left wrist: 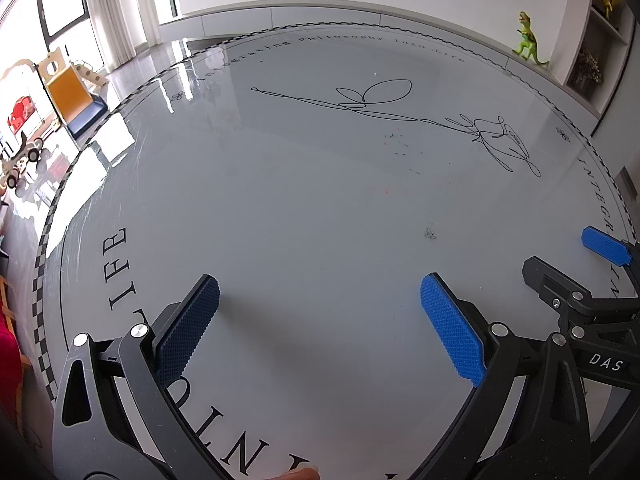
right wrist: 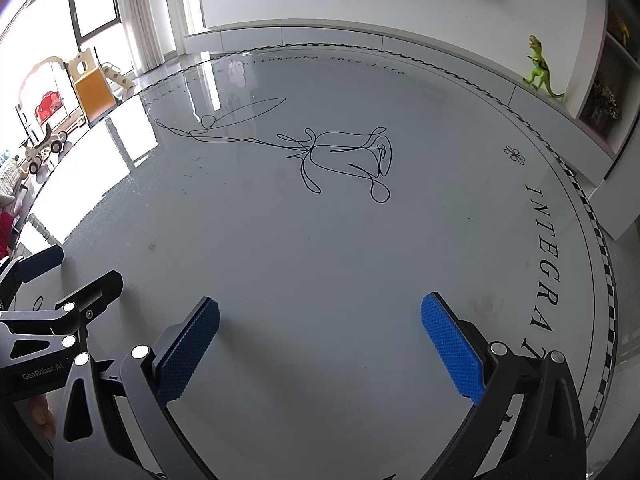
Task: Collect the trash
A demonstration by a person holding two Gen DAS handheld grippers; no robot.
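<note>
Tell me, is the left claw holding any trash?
No, the left claw stands wide open over the bare table, with nothing between its blue pads.

Pale grey tabletop (left wrist: 304,208) with black line drawing and checkered rim; blue textured pads (left wrist: 452,332); green dinosaur (left wrist: 528,40) upper right.

round printed table (left wrist: 280,200), green toy dinosaur (left wrist: 529,40), toy slide (left wrist: 72,92).
</note>
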